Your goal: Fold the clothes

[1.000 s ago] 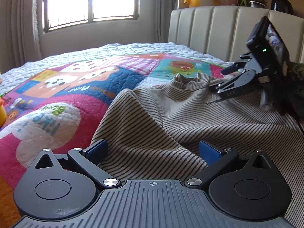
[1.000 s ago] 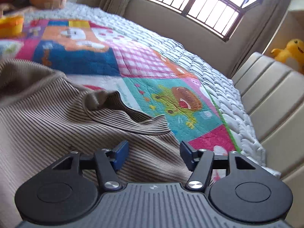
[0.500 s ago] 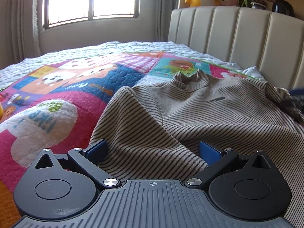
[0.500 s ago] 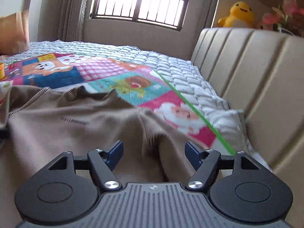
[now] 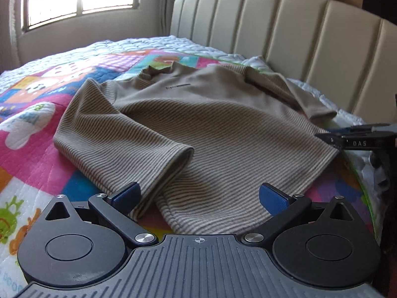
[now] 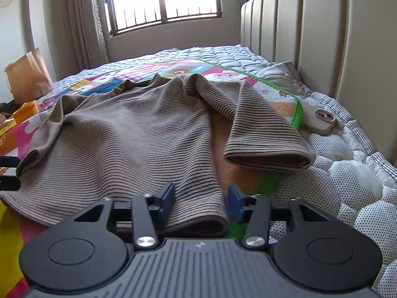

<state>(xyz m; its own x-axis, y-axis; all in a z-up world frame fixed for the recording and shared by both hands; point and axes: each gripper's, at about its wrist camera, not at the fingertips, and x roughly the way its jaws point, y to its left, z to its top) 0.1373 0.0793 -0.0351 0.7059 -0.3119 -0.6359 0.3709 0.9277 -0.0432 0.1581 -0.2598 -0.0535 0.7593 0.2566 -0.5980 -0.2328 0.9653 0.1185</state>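
Striped tan/brown shirt (image 5: 223,124) lies face-up on quilt (image 5: 32,154), collar toward far edge, near headboard (image 5: 310,37) side of bed. Both sleeves bent in over/alongside body, fabric rumpled. Small dark chest print, unreadable. My left gripper (image 5: 198,198): fingers wide apart, straddling hem + left cuff. My right gripper (image 6: 201,198): fingers apart, right hem corner between them, not clamped. "DAS" legible on right gripper in left view.
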